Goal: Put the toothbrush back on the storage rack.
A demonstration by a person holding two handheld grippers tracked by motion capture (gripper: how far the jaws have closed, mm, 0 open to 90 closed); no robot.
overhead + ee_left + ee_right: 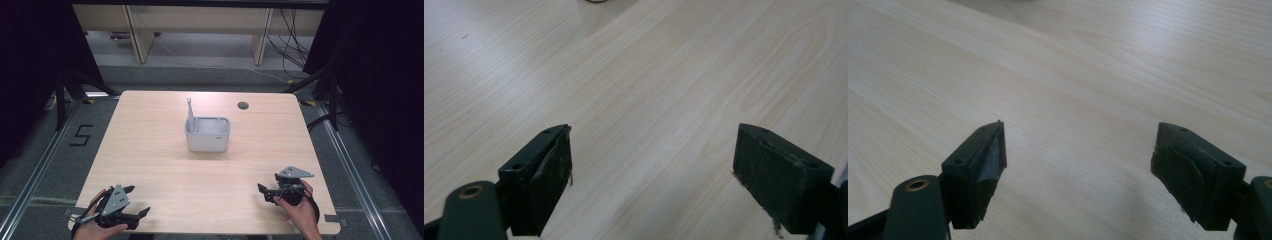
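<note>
Wooden table [150, 150] bears grey caddy [208, 134], handle upright inside; both claws released

toothbrush [190, 109] upright in holder [208, 135], mid-table [150, 150]

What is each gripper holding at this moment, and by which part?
Nothing is held. The left gripper and the right gripper are both open over bare table, apart from the grey holder.
</note>
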